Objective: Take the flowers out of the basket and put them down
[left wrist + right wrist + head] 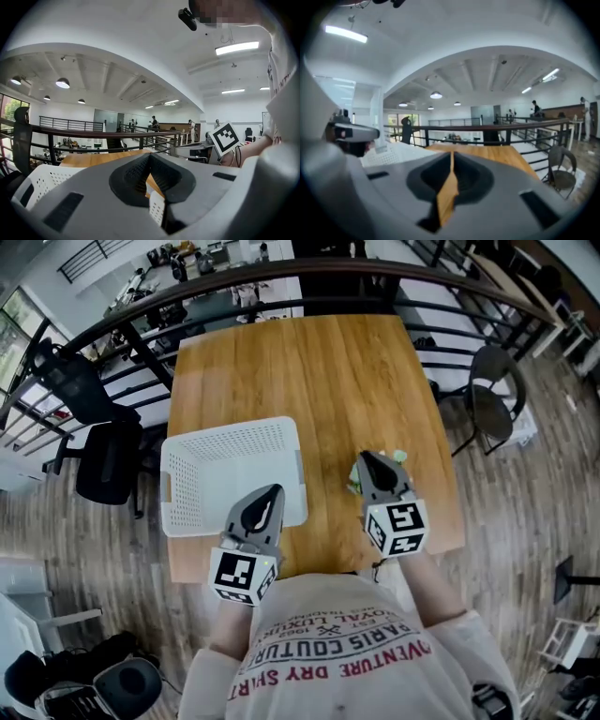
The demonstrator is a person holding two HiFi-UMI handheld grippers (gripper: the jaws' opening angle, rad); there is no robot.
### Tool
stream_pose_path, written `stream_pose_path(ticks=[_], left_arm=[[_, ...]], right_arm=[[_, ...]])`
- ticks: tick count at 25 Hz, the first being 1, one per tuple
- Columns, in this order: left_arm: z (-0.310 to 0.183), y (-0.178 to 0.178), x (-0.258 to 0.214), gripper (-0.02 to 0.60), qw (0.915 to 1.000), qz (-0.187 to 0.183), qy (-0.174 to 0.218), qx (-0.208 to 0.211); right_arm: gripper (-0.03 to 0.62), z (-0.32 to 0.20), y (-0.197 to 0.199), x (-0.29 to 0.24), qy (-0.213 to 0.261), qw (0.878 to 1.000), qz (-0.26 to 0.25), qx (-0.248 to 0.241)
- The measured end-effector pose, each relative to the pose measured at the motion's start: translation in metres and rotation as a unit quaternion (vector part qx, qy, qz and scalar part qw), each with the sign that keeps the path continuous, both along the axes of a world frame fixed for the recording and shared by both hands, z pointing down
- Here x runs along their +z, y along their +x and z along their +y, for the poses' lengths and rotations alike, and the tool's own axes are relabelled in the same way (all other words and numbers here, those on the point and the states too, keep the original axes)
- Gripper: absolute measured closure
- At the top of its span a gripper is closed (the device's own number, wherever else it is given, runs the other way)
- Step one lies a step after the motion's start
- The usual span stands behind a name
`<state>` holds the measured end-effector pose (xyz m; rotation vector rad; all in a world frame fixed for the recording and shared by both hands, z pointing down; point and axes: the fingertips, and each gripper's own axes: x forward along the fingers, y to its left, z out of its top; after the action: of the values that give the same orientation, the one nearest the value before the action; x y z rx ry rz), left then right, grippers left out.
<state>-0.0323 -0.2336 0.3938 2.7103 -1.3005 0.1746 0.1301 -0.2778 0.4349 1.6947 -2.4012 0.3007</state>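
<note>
The white perforated basket (202, 486) sits on the left half of the wooden table (309, 371), and I see nothing inside it. The flowers (399, 456) lie on the table to its right, only pale green and white bits showing from under my right gripper (364, 457). That gripper hangs just above them, its jaws shut with nothing between them (452, 153). My left gripper (274, 491) hovers over the basket's near right corner, jaws shut and empty (150, 157). The basket's wall (37, 180) shows below it. The flowers are hidden in both gripper views.
The table's near edge (319, 563) runs just under both grippers. A dark railing (281, 273) curves behind the table. Black office chairs (103, 460) stand at the left, and a round dark chair (492, 390) stands at the right.
</note>
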Motion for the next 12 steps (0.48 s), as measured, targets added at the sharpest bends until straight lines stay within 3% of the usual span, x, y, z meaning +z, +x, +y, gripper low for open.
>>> stream_pose_path(ticks=[8, 12], left_arm=[[-0.017, -0.06, -0.013, 0.565, 0.9981, -0.033, 0.039, -0.035], [-0.022, -0.077, -0.011, 0.565, 0.9976, -0.029, 0.039, -0.048]], right_arm=[[0.563, 0.006, -0.057, -0.018, 0.032, 0.998, 0.01, -0.054], [0.563, 0.005, -0.071, -0.024, 0.038, 0.997, 0.011, -0.07]])
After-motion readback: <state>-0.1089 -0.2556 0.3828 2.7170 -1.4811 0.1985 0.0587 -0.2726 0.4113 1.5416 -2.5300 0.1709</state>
